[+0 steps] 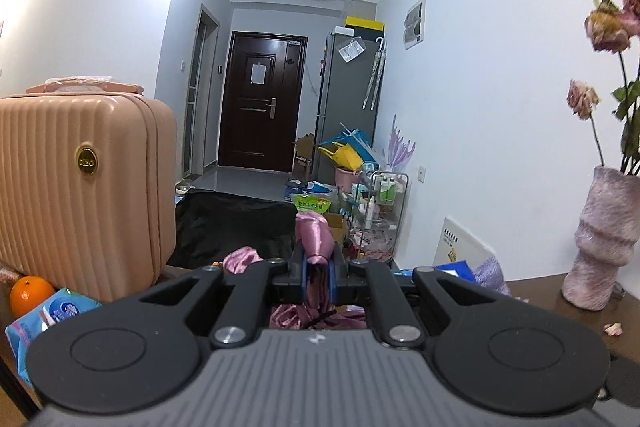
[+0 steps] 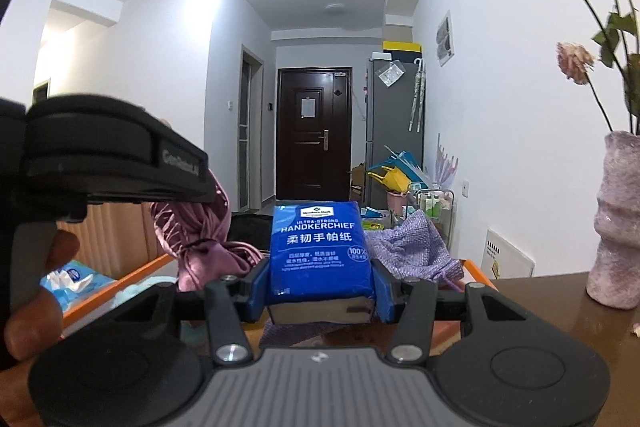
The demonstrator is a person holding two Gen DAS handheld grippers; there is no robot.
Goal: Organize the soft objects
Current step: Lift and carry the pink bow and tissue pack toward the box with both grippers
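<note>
Between the blue pads of your right tool (image 2: 321, 293) sits the blue pack of handkerchief paper (image 2: 320, 251), gripped low on its two long sides and standing upright above the tabletop (image 2: 560, 311). It should be light and a little squashy under its slick plastic wrap, so a firm hold low and square on the sides, as you have it, looks safest; squeeze harder and I'd expect the pack to dent, not break.

Your left tool (image 1: 318, 281) is fully shut on a fold of pink satin cloth (image 1: 316, 235), which bunches up above the pads and hangs loose below. Satin is limp and slippery, so a pinch on a thick gather will likely hold better than one on a single layer.

Just behind the pack lies a lilac woven cloth (image 2: 408, 247), with an orange-edged tray (image 2: 132, 273) to its left. Further out stand a pink suitcase (image 1: 80, 187), a wet-wipe pack (image 1: 60, 311), an orange (image 1: 30, 293) and a vase (image 1: 600, 247) of dried roses.
</note>
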